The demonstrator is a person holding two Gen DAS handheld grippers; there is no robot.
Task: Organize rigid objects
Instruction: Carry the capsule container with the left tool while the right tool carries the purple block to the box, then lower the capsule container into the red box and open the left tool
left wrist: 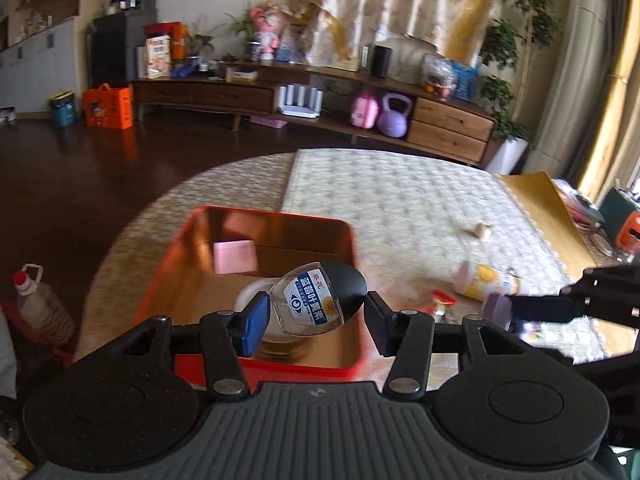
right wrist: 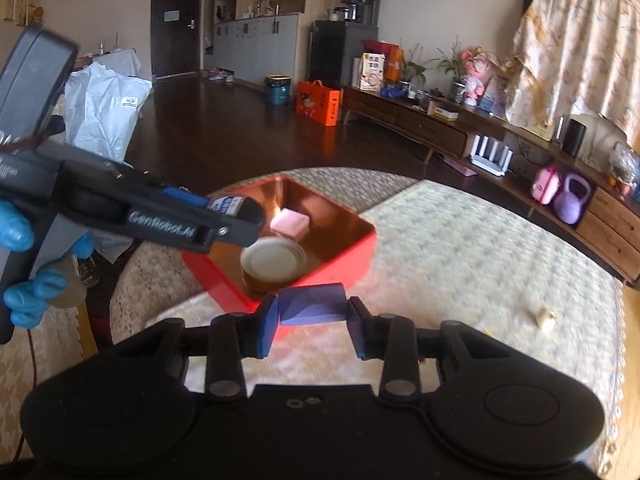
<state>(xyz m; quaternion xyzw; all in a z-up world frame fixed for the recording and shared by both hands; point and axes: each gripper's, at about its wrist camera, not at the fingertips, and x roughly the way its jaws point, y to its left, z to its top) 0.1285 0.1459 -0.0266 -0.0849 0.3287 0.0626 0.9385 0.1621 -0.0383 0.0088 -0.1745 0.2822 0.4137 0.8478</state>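
Small clear bottle with black cap and blue-white label is clamped tilted between the left gripper pads above the red metal tin with gold interior, partly hiding the round cream lid inside; a pink block lies at the tin's far end. Right gripper is closed on a purple block, its lower part cut off by the fingers. Near the table's right edge, a blurred yellow-labelled bottle lies on the cream cloth.

A purple kettlebell beside a pink bag under the wooden sideboard — orange box on the floor.
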